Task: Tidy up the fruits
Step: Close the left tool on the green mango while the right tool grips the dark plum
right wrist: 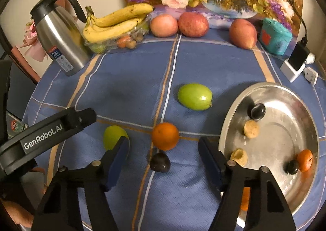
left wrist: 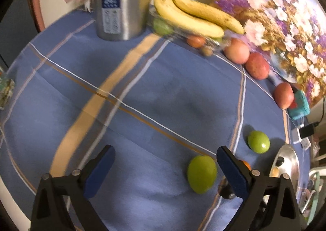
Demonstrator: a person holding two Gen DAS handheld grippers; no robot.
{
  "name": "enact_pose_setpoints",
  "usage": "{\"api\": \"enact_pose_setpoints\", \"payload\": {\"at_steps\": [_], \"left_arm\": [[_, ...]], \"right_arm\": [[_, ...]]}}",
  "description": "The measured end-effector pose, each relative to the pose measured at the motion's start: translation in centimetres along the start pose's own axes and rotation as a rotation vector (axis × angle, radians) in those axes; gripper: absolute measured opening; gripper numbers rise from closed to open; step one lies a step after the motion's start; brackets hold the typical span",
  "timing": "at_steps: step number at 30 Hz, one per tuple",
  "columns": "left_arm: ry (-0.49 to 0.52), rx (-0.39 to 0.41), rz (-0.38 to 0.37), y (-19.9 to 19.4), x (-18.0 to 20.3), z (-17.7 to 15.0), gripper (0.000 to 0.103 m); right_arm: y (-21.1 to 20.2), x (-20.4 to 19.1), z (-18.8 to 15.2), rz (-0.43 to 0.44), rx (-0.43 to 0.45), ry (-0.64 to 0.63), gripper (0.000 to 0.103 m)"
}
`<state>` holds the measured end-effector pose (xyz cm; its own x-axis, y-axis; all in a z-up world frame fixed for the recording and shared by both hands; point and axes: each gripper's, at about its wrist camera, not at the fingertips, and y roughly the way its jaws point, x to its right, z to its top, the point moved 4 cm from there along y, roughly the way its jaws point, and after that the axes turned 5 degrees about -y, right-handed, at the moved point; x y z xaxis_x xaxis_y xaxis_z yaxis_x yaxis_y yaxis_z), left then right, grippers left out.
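Right gripper (right wrist: 163,149) jaws apart, nothing clamped, orange (right wrist: 165,136) and dark plum (right wrist: 160,162) on the cloth between its fingers, steel bowl (right wrist: 228,121) just right, left gripper (left wrist: 165,161) wide, empty, green fruit (left wrist: 201,174) inside its right finger.

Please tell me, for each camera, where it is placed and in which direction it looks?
Left wrist: sits on the left gripper, looks steeply down at the blue tablecloth; its own open fingers show.
Right wrist: sits on the right gripper, looks down over a dark plum; its own fingers and the left gripper's body show.
Shared: orange, bananas, metal bowl.
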<state>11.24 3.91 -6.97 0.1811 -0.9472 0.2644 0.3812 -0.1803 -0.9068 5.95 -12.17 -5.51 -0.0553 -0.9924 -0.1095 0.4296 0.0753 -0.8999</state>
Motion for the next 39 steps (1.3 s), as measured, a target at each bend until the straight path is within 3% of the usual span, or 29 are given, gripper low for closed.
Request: {"api": "enact_pose_setpoints", "payload": {"at_steps": [6, 15, 25, 28, 34, 39], "left_arm": [[0.038, -0.07, -0.025, 1.5, 1.3, -1.1, 0.09], [0.088, -0.149, -0.025, 3.2, 2.9, -2.4, 0.082], [0.098, -0.157, 0.007, 3.7, 3.1, -2.6, 0.079], [0.098, -0.156, 0.009, 3.7, 3.1, -2.7, 0.078], [0.094, -0.162, -0.031, 3.4, 3.2, -2.8, 0.061], [0.092, -0.174, -0.071, 3.3, 3.8, -2.8, 0.043]], "right_arm": [[1.0, -0.3, -0.7, 0.008, -0.047, -0.013, 0.058], [2.6, 0.1, -2.0, 0.013, -0.126, 0.0, 0.052], [3.3, 0.2, -2.7, 0.012, -0.155, 0.007, 0.049], [3.3, 0.3, -2.6, 0.021, -0.153, 0.014, 0.043], [2.8, -0.1, -2.7, 0.049, -0.141, 0.001, 0.027], [2.7, -0.3, -2.6, 0.051, -0.137, -0.008, 0.026]]}}
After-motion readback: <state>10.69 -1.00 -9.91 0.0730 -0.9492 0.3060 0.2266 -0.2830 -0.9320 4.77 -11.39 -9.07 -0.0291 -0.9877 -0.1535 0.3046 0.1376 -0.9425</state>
